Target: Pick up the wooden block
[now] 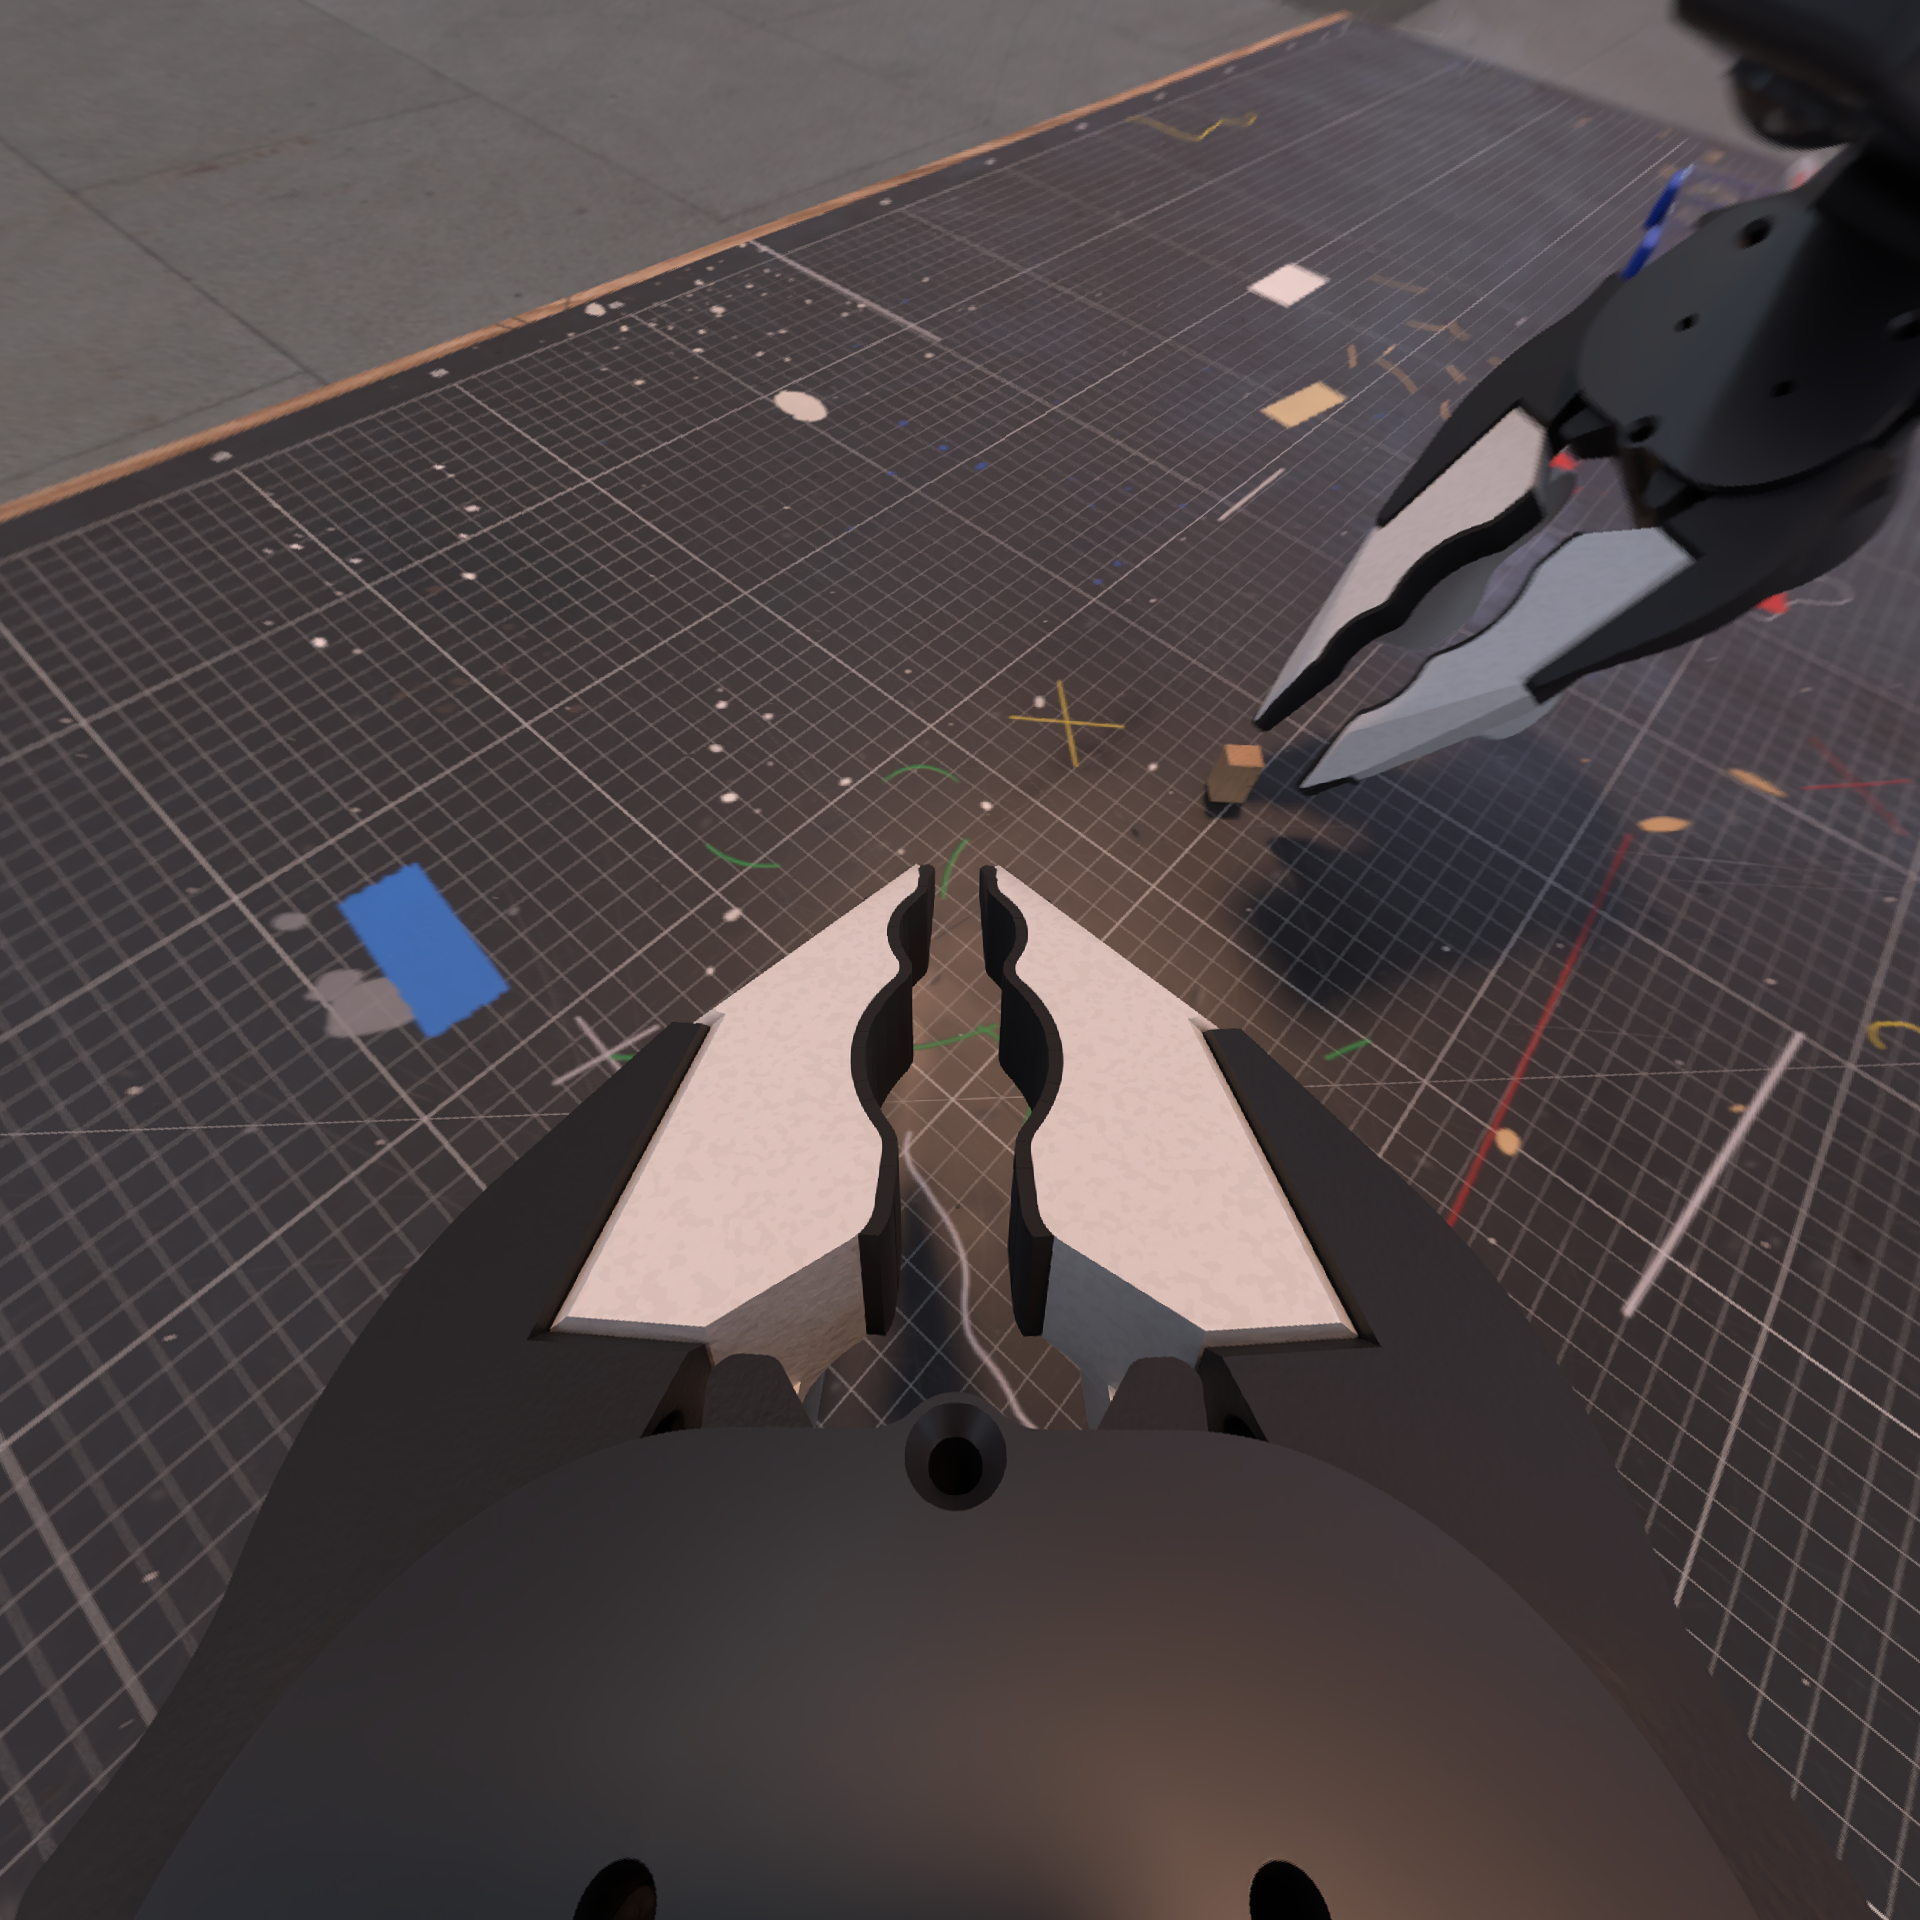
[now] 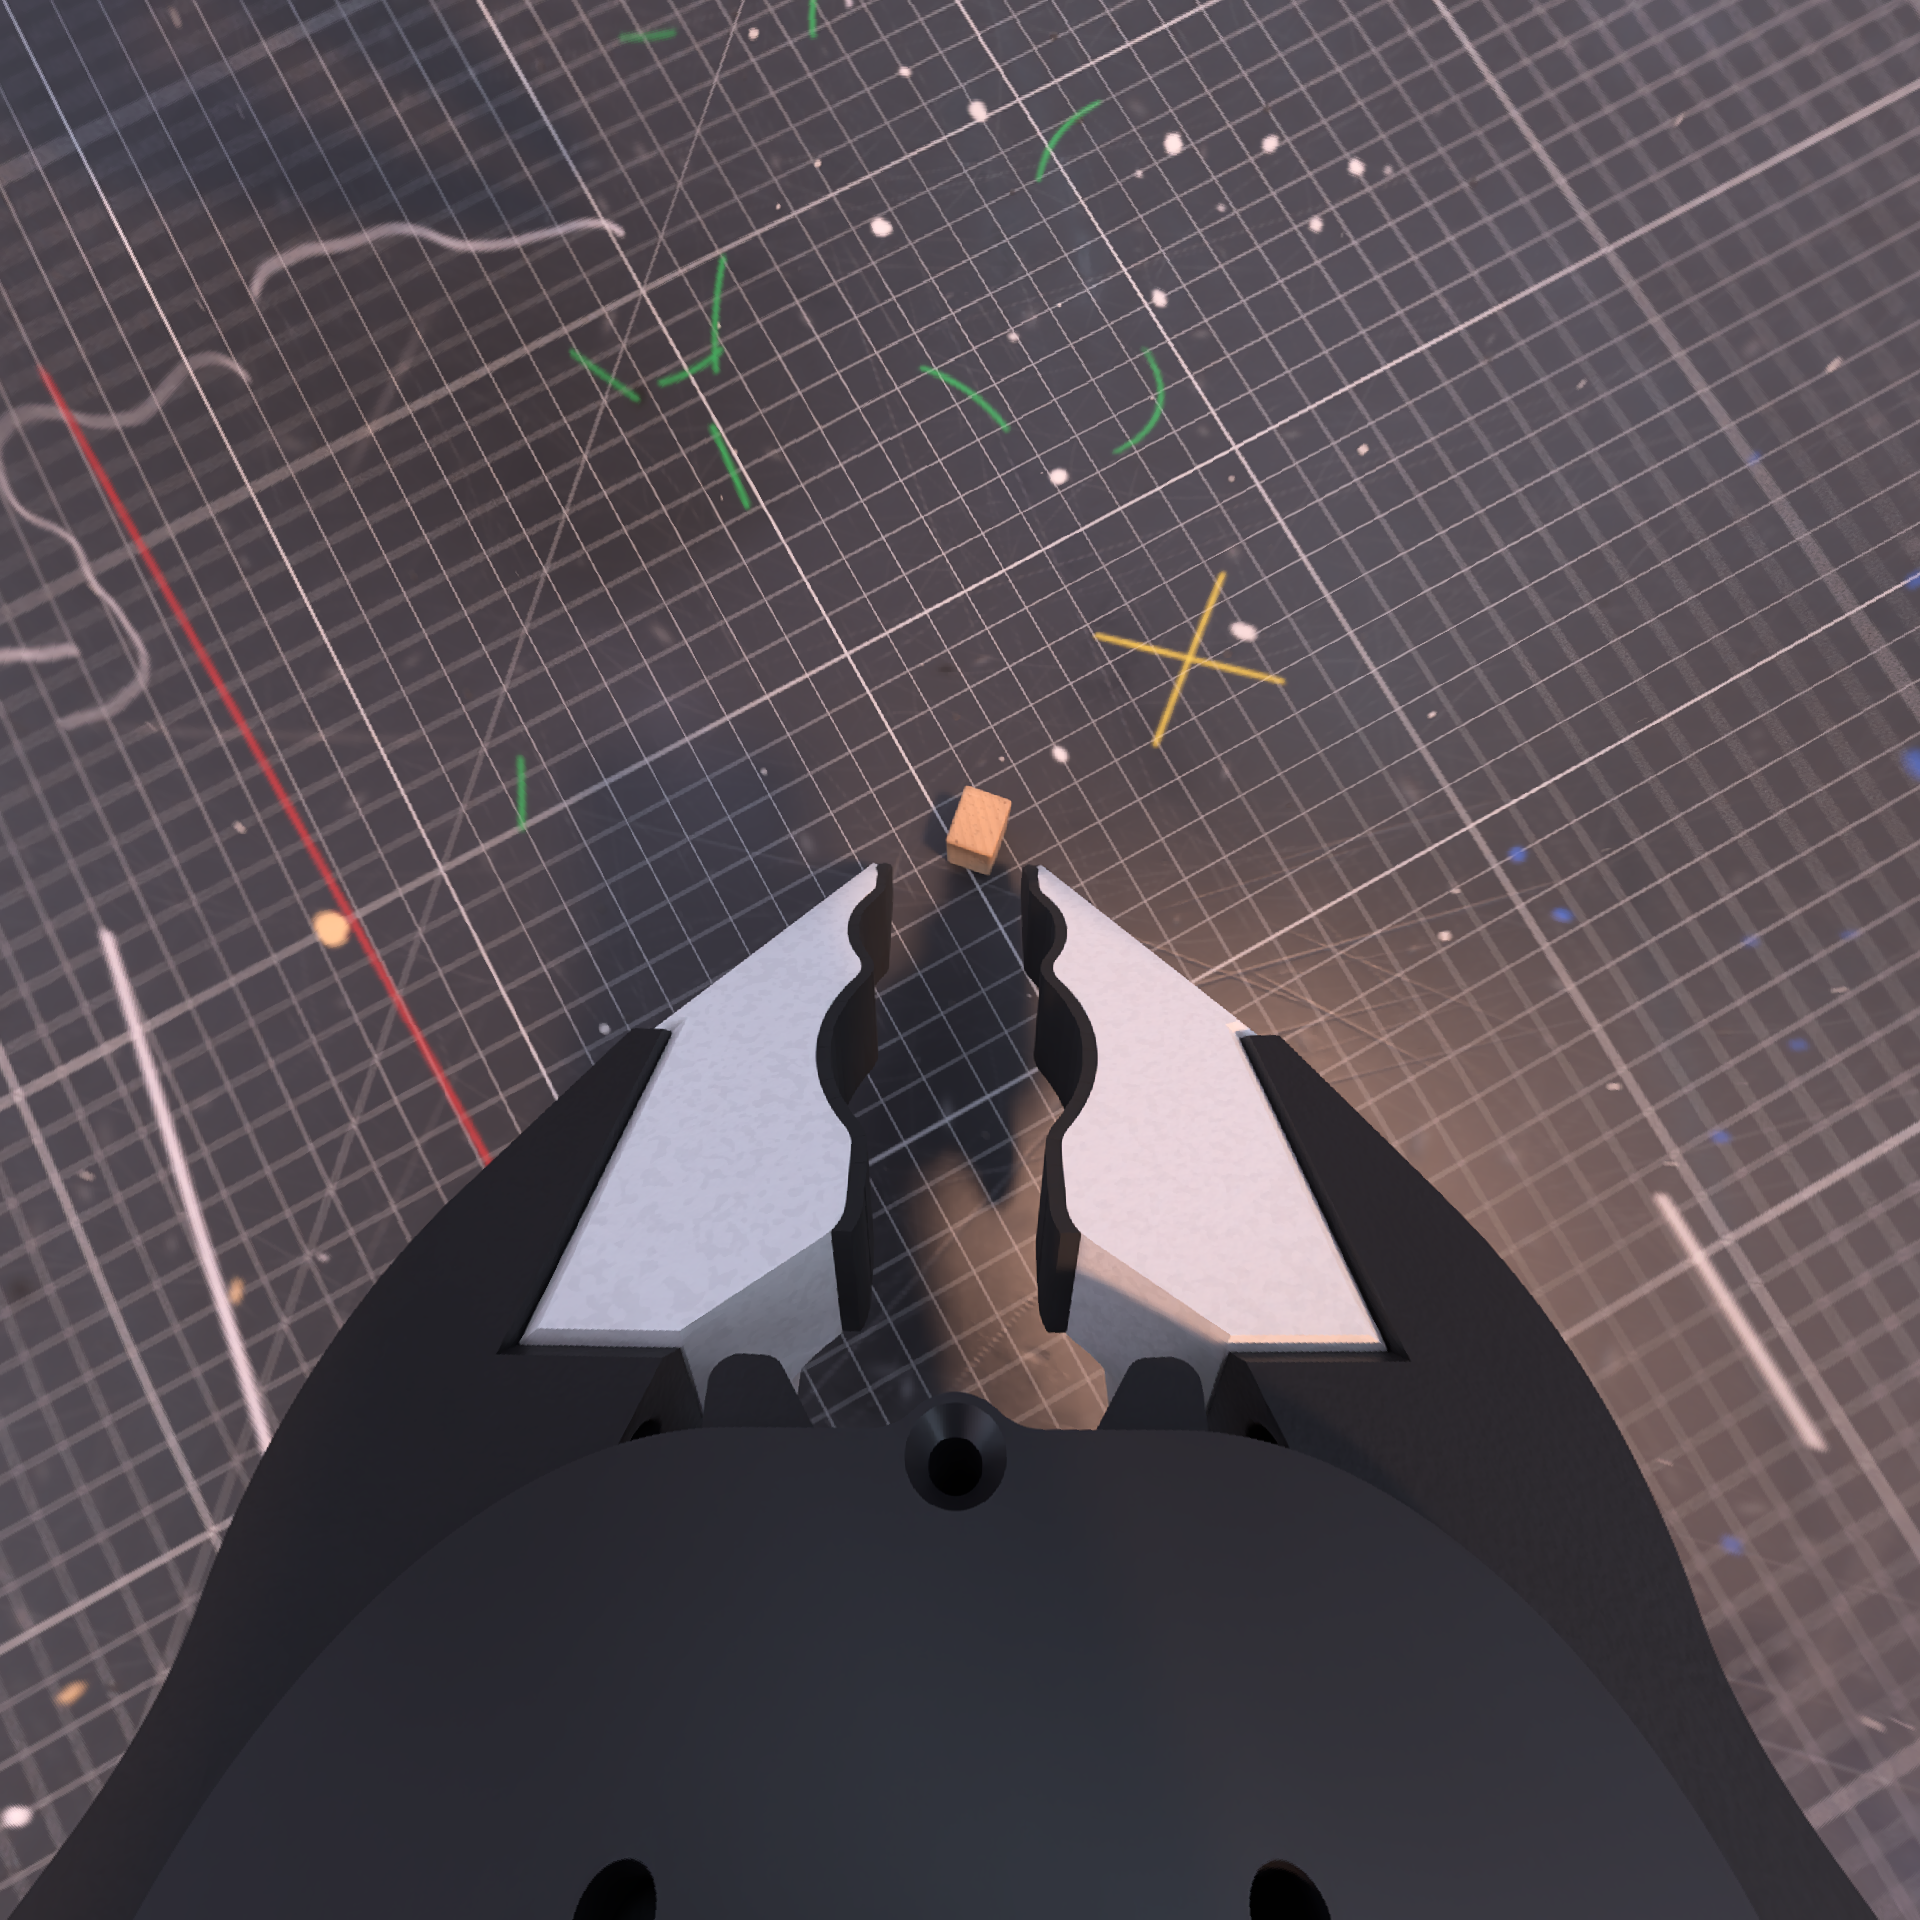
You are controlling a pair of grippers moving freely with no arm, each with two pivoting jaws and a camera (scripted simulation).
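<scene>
A small wooden block [image 2: 979,828] stands on the dark grid cutting mat [image 2: 1455,416]. My right gripper [image 2: 956,873] is open and empty. Its fingertips are just short of the block and the block lies slightly right of the gap's centre line. In the left wrist view the block [image 1: 1236,774] sits at the tips of the right gripper [image 1: 1286,753], which slants down from the upper right. My left gripper [image 1: 956,873] hovers over the mat [image 1: 623,623] to the left of the block, with its jaws a narrow gap apart and nothing between them.
The mat's far edge with a wooden trim [image 1: 675,265] borders a grey floor [image 1: 312,156]. Flat marks lie on the mat: a blue patch [image 1: 421,951], a yellow cross [image 2: 1190,660], a red line [image 2: 260,758], and white and tan squares.
</scene>
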